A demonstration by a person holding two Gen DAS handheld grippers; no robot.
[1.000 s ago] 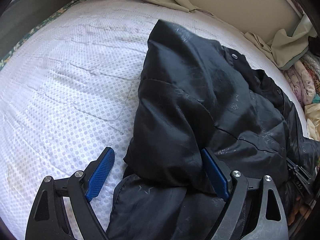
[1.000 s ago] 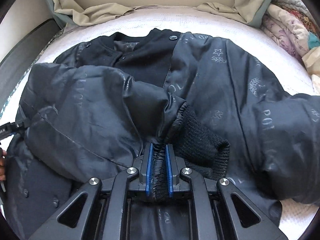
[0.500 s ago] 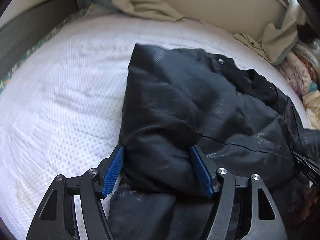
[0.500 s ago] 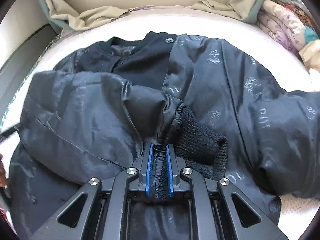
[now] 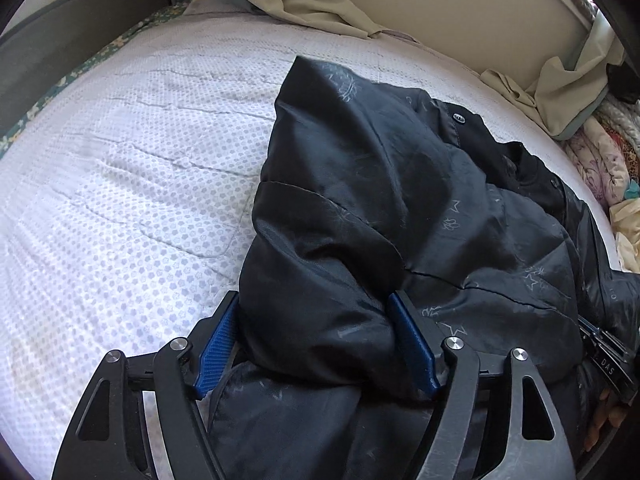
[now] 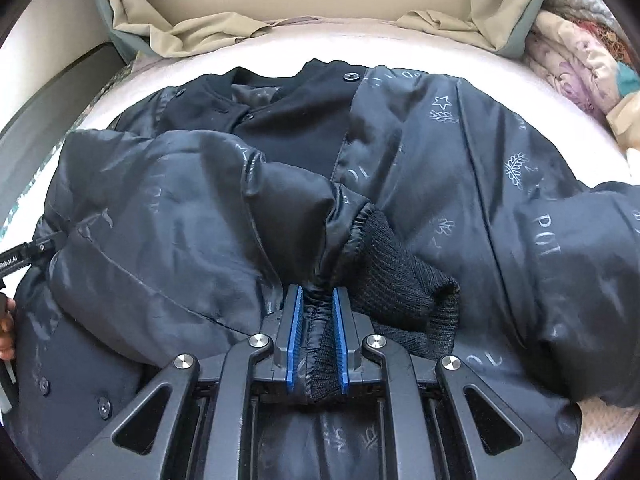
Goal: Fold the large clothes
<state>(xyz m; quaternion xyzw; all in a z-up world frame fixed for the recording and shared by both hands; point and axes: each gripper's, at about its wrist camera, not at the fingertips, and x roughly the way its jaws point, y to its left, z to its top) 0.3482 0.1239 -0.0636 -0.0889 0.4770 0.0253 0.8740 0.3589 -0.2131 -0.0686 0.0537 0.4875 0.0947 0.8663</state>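
Note:
A large black padded jacket point(image 5: 400, 208) with faint star prints lies on a white quilted bed point(image 5: 120, 184). It also shows in the right wrist view point(image 6: 440, 168), with its collar toward the far edge. My left gripper point(image 5: 316, 340) is open, its blue pads on either side of a thick fold at the jacket's left edge. My right gripper point(image 6: 317, 320) is shut on the jacket sleeve, right at the black knit cuff point(image 6: 400, 276), with the sleeve folded across the jacket's front.
Beige bedding point(image 6: 200, 28) is bunched along the headboard. Floral quilts point(image 6: 576, 60) are piled at the far right. A dark bed frame point(image 5: 60, 60) runs along the left edge. The other gripper's tip point(image 6: 24, 254) shows at the jacket's left side.
My left gripper slid in around the jacket's folded left edge and its jaws narrowed on the fold. My right gripper kept its hold on the sleeve and moved slightly forward.

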